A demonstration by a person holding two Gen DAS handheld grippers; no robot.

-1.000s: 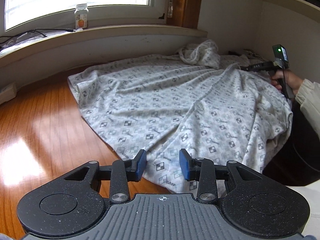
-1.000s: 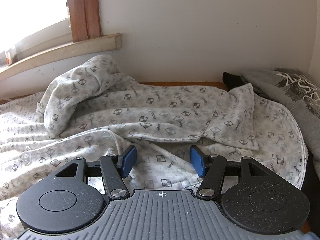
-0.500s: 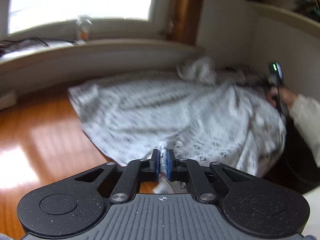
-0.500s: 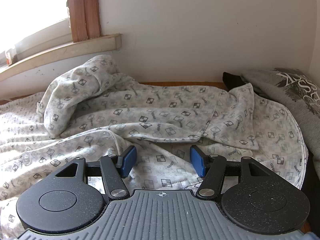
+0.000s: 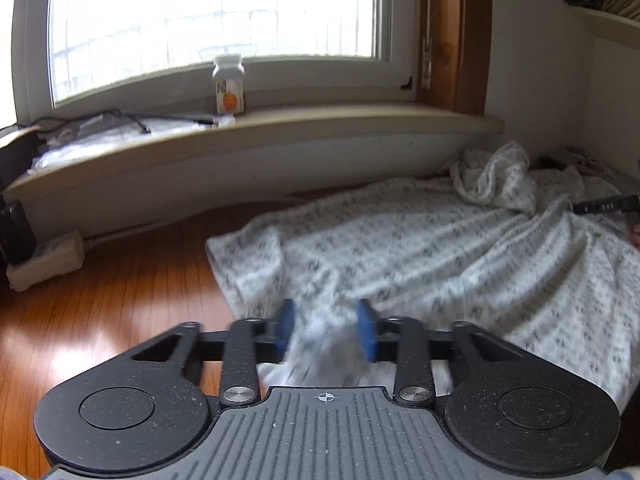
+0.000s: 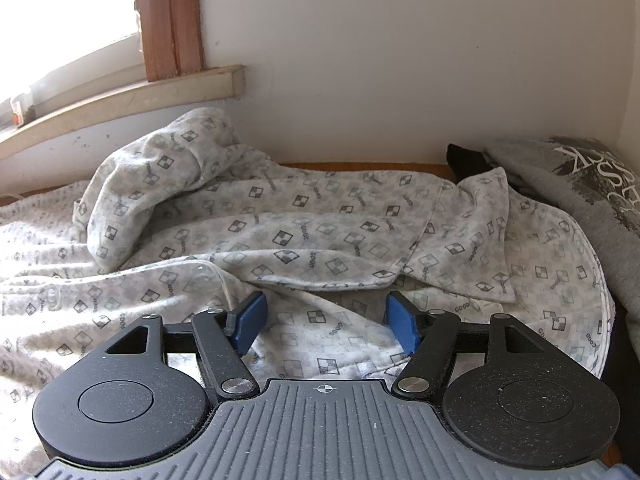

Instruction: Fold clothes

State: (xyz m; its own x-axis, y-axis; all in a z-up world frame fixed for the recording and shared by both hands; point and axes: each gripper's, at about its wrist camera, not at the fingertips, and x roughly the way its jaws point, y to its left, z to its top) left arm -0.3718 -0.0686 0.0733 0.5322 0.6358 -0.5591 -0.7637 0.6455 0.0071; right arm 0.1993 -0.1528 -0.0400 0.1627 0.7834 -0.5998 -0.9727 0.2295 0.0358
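Patterned pyjama shirt [image 5: 420, 248] is spread on wood floor [image 5: 120, 280] under windowsill [image 5: 280, 128]. Left gripper [image 5: 326, 330] jaws are opening, blurred cloth between; right gripper [image 6: 326, 318] jaws are opening above cloth, angled downward.

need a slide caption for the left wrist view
Left gripper, jaws opening, blurred cloth between them, over a patterned shirt spread on a wood floor.

Daylight floods in through my window [image 5: 212, 20], blown out white, glaring on the floor [image 5: 100, 344]. My left view is motion-blurred; both bend at the edges.
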